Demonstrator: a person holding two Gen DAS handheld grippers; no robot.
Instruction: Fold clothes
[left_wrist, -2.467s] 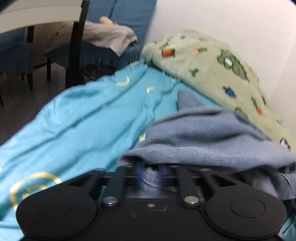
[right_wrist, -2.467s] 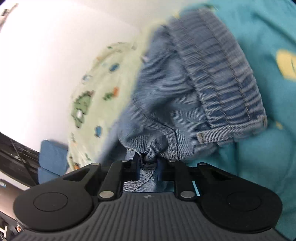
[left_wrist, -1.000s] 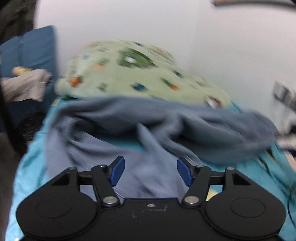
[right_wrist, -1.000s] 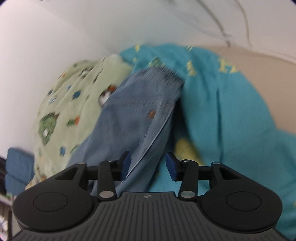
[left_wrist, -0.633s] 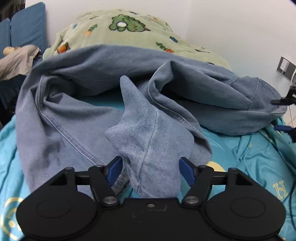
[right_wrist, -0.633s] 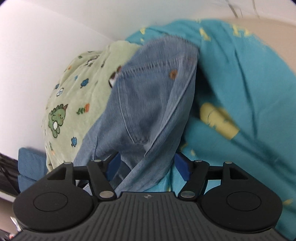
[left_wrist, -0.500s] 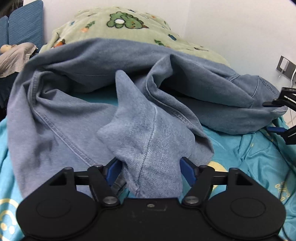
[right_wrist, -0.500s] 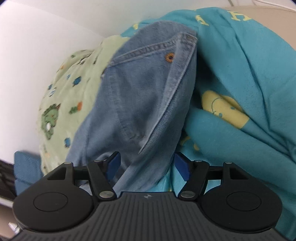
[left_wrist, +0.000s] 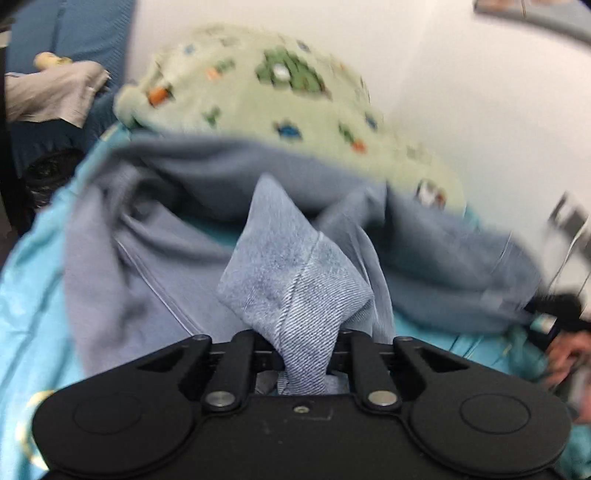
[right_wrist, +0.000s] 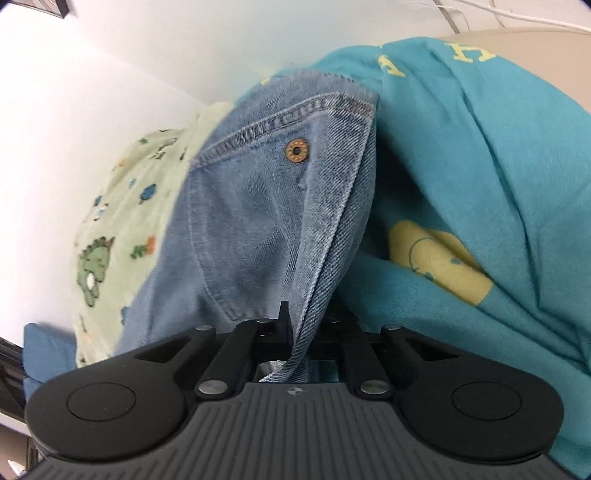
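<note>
**Jeans pinched at both ends on the bed**

Jeans (left_wrist: 177, 258), one pair in faded blue denim, lie crumpled across a teal sheet (right_wrist: 498, 184) on the bed. Yellow letters are printed on that sheet: an "H" and an "A" can be read near its far edge, beside a yellow smiley face (right_wrist: 439, 258). No brand label shows on the denim, only one copper rivet (right_wrist: 296, 150) at a pocket corner. The left gripper (left_wrist: 306, 360) is closed tight on a bunched fold of a leg, which stands up in a peak between its fingers. The right gripper (right_wrist: 300, 350) is clamped on a stitched edge of the jeans near the pocket. Behind the denim, against the white wall, sits one pale green blanket (left_wrist: 258, 96) patterned with small dinosaurs. A hand (left_wrist: 567, 354) shows blurred at the right edge of the left wrist view.
</note>
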